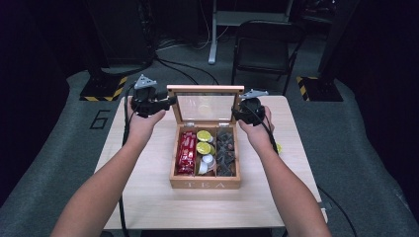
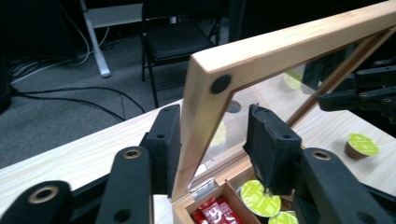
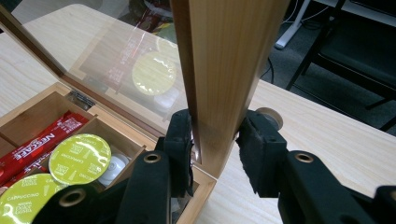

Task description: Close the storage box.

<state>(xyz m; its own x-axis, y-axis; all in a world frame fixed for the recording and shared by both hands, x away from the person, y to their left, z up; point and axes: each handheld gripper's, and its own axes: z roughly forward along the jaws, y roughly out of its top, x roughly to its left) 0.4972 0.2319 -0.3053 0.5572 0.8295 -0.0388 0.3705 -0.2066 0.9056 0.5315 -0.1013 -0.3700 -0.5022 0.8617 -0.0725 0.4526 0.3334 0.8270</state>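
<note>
A wooden tea box [image 1: 205,183] stands mid-table with its glass lid [image 1: 205,89] raised upright. Inside lie red sachets [image 1: 187,153], green-topped capsules [image 1: 203,140] and dark pieces [image 1: 226,150]. My left gripper [image 1: 170,102] straddles the lid's left frame [image 2: 280,51]. One pad [image 2: 170,149] rests on the wood, while the other pad [image 2: 271,149] stands off from it behind the glass, so the left gripper [image 2: 214,112] is open. My right gripper [image 1: 237,114] is shut on the lid's right frame [image 3: 224,56], with the right gripper [image 3: 217,119] pinching the wood low down, near the hinge side.
A loose green capsule [image 2: 362,145] lies on the table [image 1: 148,197] to the right of the box, also visible as the capsule [image 1: 279,147] beside my right forearm. A black chair [image 1: 264,44] and floor cables sit beyond the far edge.
</note>
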